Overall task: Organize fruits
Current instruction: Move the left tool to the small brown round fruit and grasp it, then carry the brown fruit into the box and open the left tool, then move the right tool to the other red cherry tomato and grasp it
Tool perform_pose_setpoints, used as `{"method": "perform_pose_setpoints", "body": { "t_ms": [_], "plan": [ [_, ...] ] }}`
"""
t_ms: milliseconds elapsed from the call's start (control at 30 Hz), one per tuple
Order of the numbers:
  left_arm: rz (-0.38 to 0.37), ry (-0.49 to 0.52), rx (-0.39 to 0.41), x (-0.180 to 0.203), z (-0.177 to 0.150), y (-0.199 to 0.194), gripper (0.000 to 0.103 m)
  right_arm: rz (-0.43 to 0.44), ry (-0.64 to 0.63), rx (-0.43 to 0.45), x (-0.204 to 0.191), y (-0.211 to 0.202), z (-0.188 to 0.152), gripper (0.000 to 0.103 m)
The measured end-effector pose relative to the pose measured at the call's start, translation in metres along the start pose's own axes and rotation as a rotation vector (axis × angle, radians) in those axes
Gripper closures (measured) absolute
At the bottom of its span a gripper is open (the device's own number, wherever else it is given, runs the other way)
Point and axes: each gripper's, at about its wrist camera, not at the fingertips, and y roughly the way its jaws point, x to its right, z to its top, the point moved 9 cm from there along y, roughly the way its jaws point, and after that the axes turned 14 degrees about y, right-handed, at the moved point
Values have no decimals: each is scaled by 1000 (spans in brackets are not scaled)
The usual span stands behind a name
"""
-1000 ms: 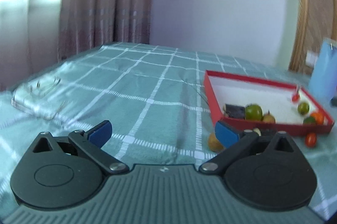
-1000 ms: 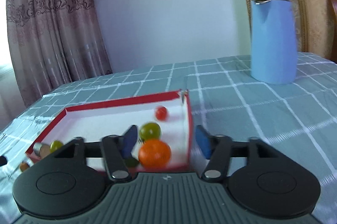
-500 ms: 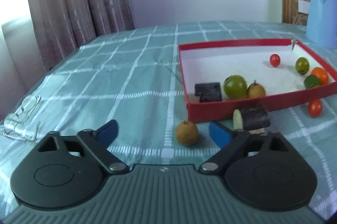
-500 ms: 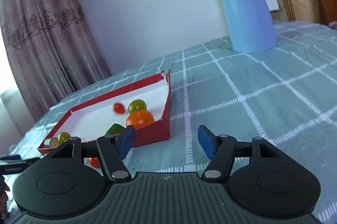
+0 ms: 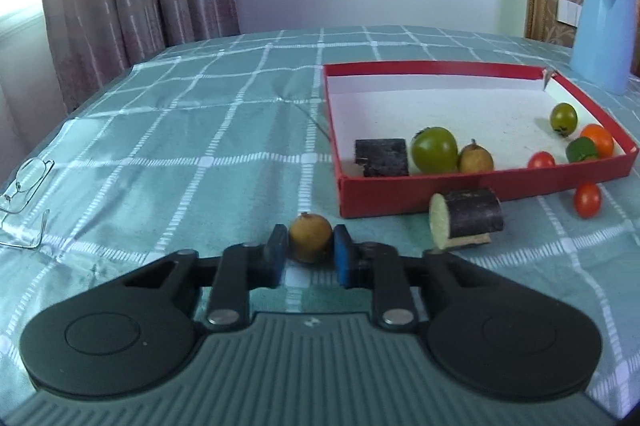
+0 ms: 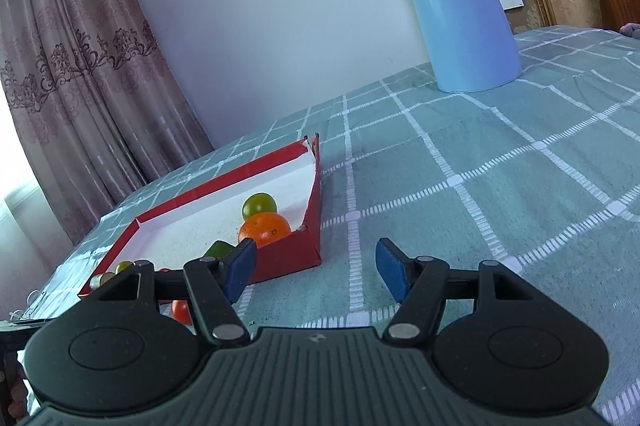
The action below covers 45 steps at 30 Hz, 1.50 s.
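Far left in the left wrist view, glasses lie on the checked cloth near the table edge. Low at centre, the left gripper is clamped on a small brown fruit, its blue pads pressing both sides while the fruit sits on the cloth just short of the red tray. To the right, a dark cut piece with a pale end lies on the cloth against the tray's near wall, and a red tomato rests outside the tray near its right corner. Inside the tray, from left, are a dark block, a large green tomato, a brown fruit, a second red tomato, a green piece, an orange and a small green fruit further back. A blue kettle stands beyond the tray at far right. Seen from the right wrist, the tray lies to the left with the orange and small green fruit in its near corner, and the loose tomato shows behind the left finger. The right gripper has its fingers spread wide with nothing between them, above bare cloth beside the tray. The kettle stands well apart at upper right.
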Motion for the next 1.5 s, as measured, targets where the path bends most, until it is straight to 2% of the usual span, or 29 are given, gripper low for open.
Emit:
{"method": "perform_pose_setpoints", "body": {
  "t_ms": [200,367,700,867,900,933,967,1033,1067,1333,1500],
  "plan": [
    [-23,5,59,8,7,-20,81,1,6,9,0,-2,0,38],
    [-53,15,138,20,31,-38,81,-4,1,6,0,-1,0,38],
    [-55,48,147,38,76,-10,81,4,11,1,1,-1,0,38],
    [-51,52,131,39,84,10,80,11,20,0,2,-1,0,38],
    [-41,47,132,37,84,11,78,13,21,0,2,-1,0,38],
    [-31,42,131,36,82,10,67,14,22,-1,2,-1,0,38],
    [-22,31,135,34,80,8,50,15,23,-2,2,-1,0,38],
    [13,24,161,28,76,-2,34,15,23,-4,3,-1,0,38],
    [28,25,173,26,75,-8,29,16,23,-4,2,-1,0,38],
    [72,-54,216,-7,35,-43,14,12,-9,-26,-3,2,-3,38],
    [97,-122,205,-30,9,-44,11,7,-93,-61,-24,4,-18,38]
  ]
}}
